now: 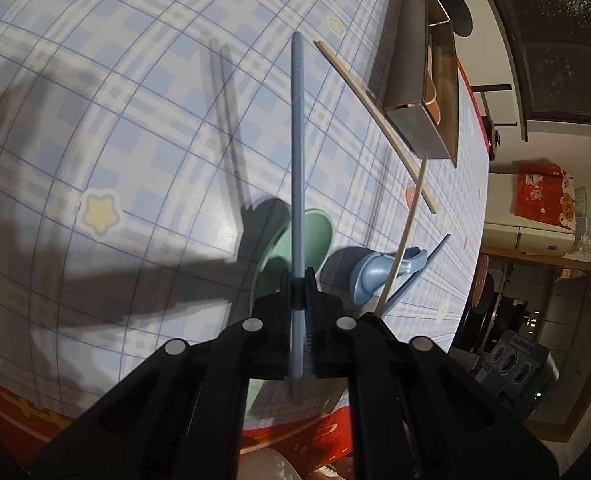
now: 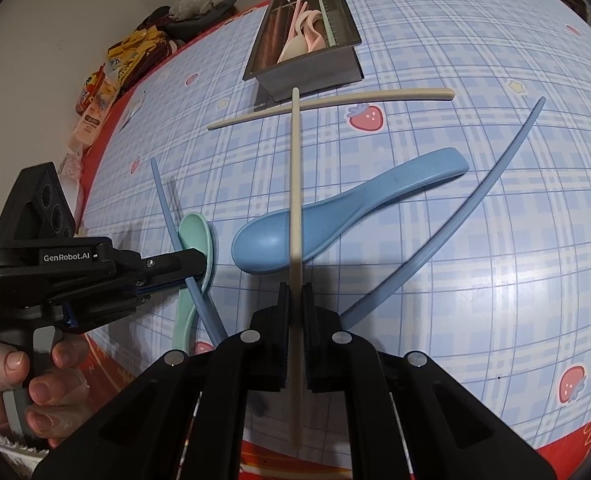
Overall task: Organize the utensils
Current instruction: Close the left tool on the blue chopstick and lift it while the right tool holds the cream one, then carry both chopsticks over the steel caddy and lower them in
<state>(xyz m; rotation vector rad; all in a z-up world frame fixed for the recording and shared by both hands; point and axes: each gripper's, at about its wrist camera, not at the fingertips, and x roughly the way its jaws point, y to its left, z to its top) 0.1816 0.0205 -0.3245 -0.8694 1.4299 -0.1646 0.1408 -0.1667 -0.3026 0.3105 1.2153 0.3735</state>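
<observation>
Pretty bright overall, lit from above by indoor light. Hard dark shadows thrown across the checked tablecloth (image 1: pixel 95 128) to the left of the left gripper (image 1: pixel 299 280), plus a soft-edged double shadow of the blue chopstick (image 1: pixel 297 152). Big white glare patch on the glossy cloth in the right wrist view, lower right. Heavy fisheye bending everywhere, grid lines curving hard, black vignette in the corners. Slight motion smear in the left view; background room (image 1: pixel 543 280) dim and mushy. Right view sharper.
</observation>
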